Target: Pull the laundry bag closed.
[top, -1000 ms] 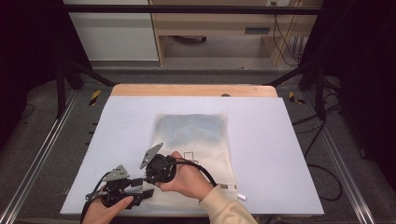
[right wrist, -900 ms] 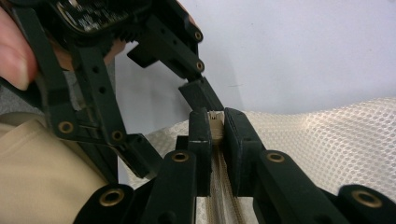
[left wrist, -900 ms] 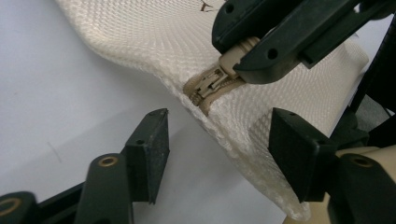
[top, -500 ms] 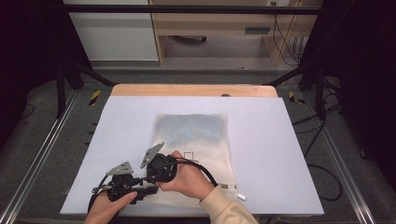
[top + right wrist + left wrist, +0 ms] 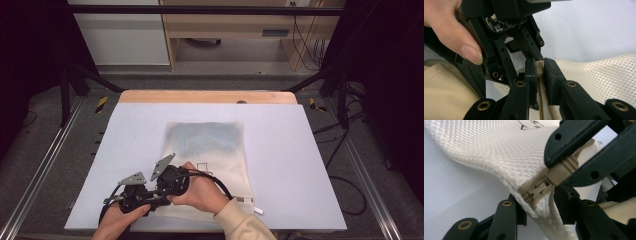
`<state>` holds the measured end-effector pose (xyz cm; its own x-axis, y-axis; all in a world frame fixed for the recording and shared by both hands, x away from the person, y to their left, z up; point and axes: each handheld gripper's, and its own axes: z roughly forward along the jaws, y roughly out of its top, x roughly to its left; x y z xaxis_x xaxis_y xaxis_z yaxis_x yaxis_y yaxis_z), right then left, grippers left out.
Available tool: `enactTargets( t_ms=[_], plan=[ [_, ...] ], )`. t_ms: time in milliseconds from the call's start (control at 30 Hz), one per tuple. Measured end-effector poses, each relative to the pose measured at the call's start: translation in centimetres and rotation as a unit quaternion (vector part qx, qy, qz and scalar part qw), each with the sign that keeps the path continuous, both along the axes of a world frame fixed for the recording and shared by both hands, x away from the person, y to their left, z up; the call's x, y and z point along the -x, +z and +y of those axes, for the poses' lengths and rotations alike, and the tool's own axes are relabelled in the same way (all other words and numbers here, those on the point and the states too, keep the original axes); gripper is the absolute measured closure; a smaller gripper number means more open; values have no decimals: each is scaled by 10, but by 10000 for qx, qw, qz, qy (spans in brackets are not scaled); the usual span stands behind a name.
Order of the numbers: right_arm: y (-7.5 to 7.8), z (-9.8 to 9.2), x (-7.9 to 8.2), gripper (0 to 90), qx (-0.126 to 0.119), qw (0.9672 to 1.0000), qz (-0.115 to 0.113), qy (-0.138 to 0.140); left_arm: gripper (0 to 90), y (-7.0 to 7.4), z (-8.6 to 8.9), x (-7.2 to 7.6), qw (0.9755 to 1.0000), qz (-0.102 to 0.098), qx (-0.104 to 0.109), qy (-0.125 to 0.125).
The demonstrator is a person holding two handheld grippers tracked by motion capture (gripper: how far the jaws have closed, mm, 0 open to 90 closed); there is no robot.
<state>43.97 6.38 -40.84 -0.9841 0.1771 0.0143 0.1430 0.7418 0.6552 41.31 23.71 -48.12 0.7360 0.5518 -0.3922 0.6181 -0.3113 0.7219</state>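
Since the earlier frames, left gripper (image 5: 150, 197) had shifted a little rightward along the near table edge, ending up touching the right gripper (image 5: 162, 187); its jaws had just been closing, with the corner of the mesh bag (image 5: 210, 150) between them. In the left gripper view those jaws stood either side of the bag's corner fold, and I couldn't tell whether the pads were pressing the fabric yet. Right gripper hadn't budged: jaws clamped together on the beige zipper pull (image 5: 546, 182) at that same corner (the right gripper view showed the zipper tape (image 5: 540, 75) pinched between the pads). Mesh bag (image 5: 499, 150) lay flat on the white table cover (image 5: 300, 150), centre to near-right, near-left corner lifted at the grippers. A hand (image 5: 200, 192) with a cream sleeve (image 5: 240, 222) held the right gripper; the left hand (image 5: 117, 222) gripped the other from the bottom edge.
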Motion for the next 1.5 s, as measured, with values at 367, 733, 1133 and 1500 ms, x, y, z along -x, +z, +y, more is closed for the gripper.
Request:
enactTargets(
  t_ms=[367, 733, 1133, 1500],
  plan=[
    [-4, -1, -1, 821, 72, 10000, -30, 47, 753, -1, 2, -1, 9999, 133, 8, 44],
    [-3, -1, -1, 821, 62, 10000, -43, -16, 717, -3, -4, -2, 9999, 72, -55, 71],
    [-5, -4, -2, 820, 132, 9999, -74, -44, 870, -2, 0, -4, 9997, 191, 68, 107],
    [-8, -6, -1, 822, 338, 9993, -136, -42, 879, 1, 2, -3, 9998, 151, 45, 136]
  ],
)
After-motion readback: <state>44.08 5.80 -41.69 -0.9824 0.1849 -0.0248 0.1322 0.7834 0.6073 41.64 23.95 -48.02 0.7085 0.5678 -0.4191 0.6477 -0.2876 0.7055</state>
